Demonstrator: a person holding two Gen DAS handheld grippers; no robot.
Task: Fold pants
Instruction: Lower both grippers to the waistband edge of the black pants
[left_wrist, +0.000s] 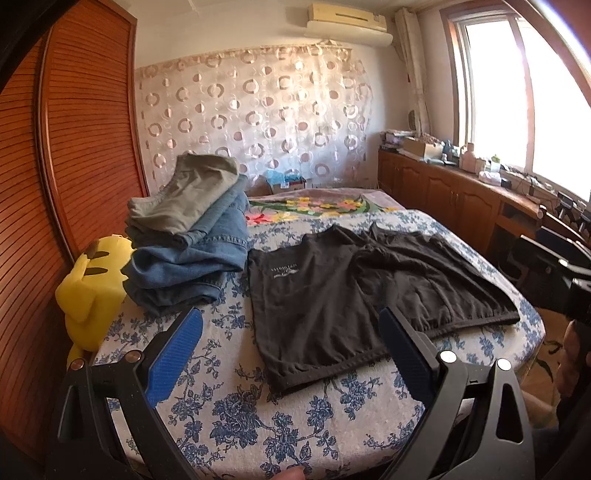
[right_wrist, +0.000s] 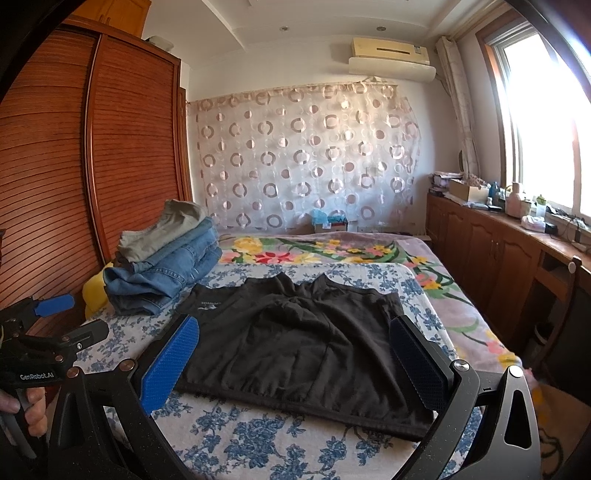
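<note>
Black fabric shorts (left_wrist: 354, 291): flat on blue-floral bed cover (left_wrist: 258, 417); small chest print unreadable.
Left claw (left_wrist: 291, 350): apart, above shorts' hem.
Right claw (right_wrist: 295, 358): apart, over shorts; waistband corner hidden.

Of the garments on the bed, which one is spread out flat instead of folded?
The black shorts, lying flat on the blue floral cover in front of both open grippers. The grey-green pair and the denim pieces sit folded in a stack at the left.
</note>
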